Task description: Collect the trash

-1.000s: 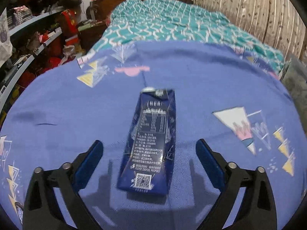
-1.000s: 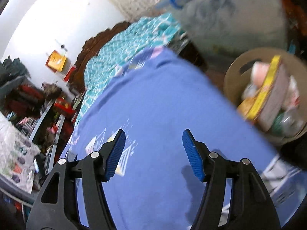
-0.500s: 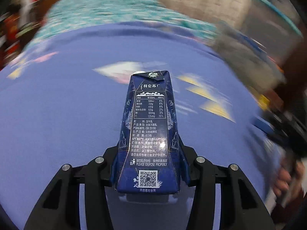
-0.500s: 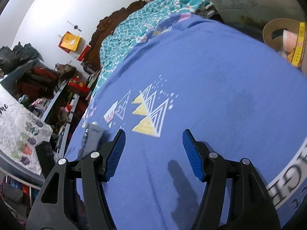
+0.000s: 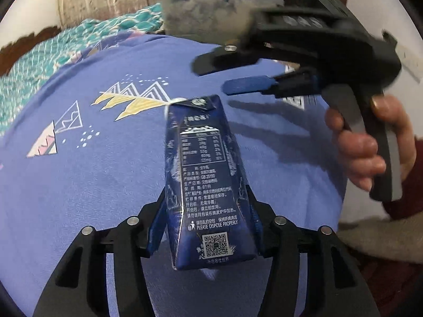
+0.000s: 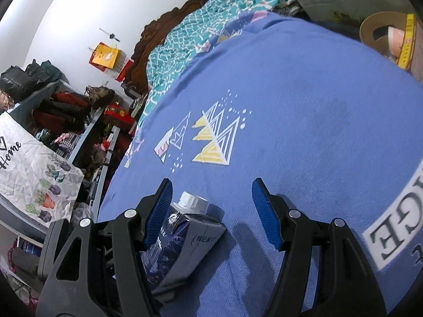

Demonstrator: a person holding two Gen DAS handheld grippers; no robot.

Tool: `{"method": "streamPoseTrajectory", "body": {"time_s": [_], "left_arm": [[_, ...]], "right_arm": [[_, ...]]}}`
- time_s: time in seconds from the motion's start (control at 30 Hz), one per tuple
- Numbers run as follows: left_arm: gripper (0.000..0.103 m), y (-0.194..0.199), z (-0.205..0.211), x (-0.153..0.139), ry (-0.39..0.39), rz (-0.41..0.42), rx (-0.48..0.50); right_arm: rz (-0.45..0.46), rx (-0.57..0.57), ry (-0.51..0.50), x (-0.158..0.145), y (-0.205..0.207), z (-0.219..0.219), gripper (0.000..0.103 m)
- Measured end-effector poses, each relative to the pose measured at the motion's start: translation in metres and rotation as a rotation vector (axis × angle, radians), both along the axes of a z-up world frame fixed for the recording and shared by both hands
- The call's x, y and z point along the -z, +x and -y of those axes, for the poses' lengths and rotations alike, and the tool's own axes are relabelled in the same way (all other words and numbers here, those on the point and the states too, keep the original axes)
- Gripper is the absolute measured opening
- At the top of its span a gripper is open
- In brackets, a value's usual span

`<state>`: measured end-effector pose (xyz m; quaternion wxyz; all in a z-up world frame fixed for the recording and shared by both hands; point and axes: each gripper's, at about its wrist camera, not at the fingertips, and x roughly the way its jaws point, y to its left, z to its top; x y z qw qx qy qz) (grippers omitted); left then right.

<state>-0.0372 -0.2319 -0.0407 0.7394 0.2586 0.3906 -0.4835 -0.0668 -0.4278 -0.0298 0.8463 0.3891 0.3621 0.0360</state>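
A dark blue milk carton (image 5: 203,185) with a white cap sits between the pads of my left gripper (image 5: 206,227), lifted over the blue bedsheet (image 5: 92,185). The jaws are easing open, with the pads still against the carton's sides. The right wrist view has the same carton (image 6: 182,240) low down, its cap just beside the left finger (image 6: 161,200) of my right gripper (image 6: 211,187). That gripper is open with only sheet between its fingers. In the left wrist view the right gripper (image 5: 216,75) hovers beyond the carton, held by a hand (image 5: 362,148).
A tan basket (image 6: 380,29) with trash in it stands past the bed's far right edge. A grey storage box (image 5: 206,13) with a blue handle is behind the bed. Cluttered shelves (image 6: 79,121) line the left side. A teal quilt (image 6: 211,18) covers the bed's head end.
My left gripper closed on the carton lying on the sheet, lifted it and swung it right while rolling. The right gripper turned from the basket toward the bed, and the carton came into its view.
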Motion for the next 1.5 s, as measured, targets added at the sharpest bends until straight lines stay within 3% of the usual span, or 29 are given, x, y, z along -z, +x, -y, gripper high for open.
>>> {"method": "streamPoseTrajectory", "body": {"time_s": [0.13,0.2,0.33,0.67,0.77,0.97,1.13,1.5], "left_arm": [[0.064,-0.004,-0.005,0.003,0.02,0.047,-0.006],[0.068,-0.002,-0.01,0.004,0.022,0.049,-0.021],[0.076,0.004,-0.022,-0.002,0.01,0.051,-0.059],[0.076,0.029,-0.072,-0.006,-0.042,-0.039,-0.234],[0.071,0.036,-0.077,-0.007,-0.046,-0.054,-0.276],[0.071,0.045,-0.077,-0.008,-0.068,-0.095,-0.319],[0.079,0.058,-0.081,-0.012,-0.122,-0.17,-0.347],[0.086,0.087,-0.112,-0.022,-0.293,-0.386,-0.451]], "right_arm": [[-0.013,-0.044,-0.036,0.001,0.007,-0.014,0.064],[-0.024,-0.076,-0.095,0.0,0.011,-0.024,0.061],[-0.022,-0.098,-0.12,-0.001,0.013,-0.031,0.058],[-0.032,-0.101,-0.091,0.002,-0.002,-0.031,0.058],[-0.032,-0.122,-0.093,0.0,-0.011,-0.036,0.058],[-0.003,-0.162,-0.094,-0.005,-0.025,-0.047,0.06],[0.045,-0.144,-0.152,-0.016,-0.035,-0.046,0.076],[0.072,-0.19,-0.278,-0.023,-0.04,-0.056,0.091]]}}
